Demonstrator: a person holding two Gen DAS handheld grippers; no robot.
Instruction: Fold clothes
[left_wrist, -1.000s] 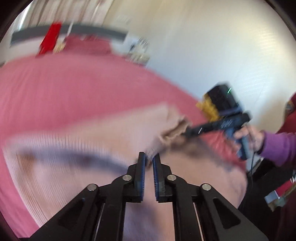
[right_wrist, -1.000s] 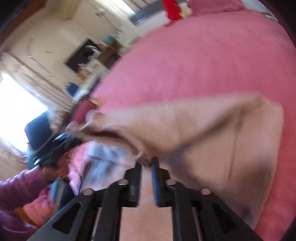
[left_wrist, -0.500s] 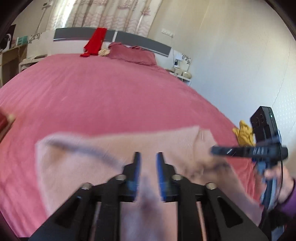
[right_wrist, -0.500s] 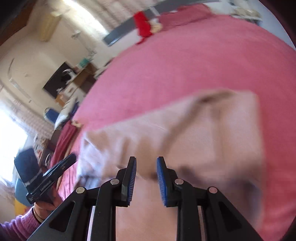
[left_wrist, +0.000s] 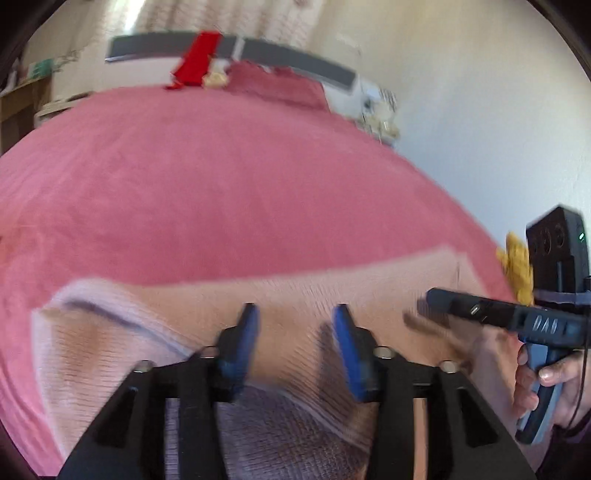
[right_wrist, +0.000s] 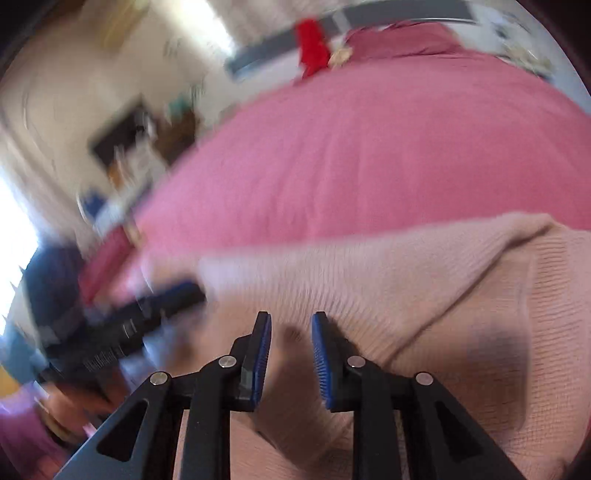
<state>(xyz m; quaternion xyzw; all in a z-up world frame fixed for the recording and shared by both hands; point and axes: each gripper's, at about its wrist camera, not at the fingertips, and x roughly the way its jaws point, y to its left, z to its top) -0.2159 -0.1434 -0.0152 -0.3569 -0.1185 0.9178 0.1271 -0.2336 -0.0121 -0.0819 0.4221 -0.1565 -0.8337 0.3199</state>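
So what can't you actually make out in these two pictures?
- Sweater, left wrist view: near hem hidden behind the left gripper.
- Left gripper, right wrist view: motion-blurred, jaws unreadable.
- Desk clutter, right wrist view: blurred.
- Nightstand items, left wrist view: too small.

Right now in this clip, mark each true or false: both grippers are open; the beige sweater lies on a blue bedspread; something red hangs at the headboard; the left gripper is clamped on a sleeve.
1. Both the left gripper and the right gripper are open. True.
2. The beige sweater lies on a blue bedspread. False: the bedspread is pink.
3. A red cloth hangs at the headboard. True.
4. The left gripper is clamped on a sleeve. False: its jaws stand apart, holding nothing.
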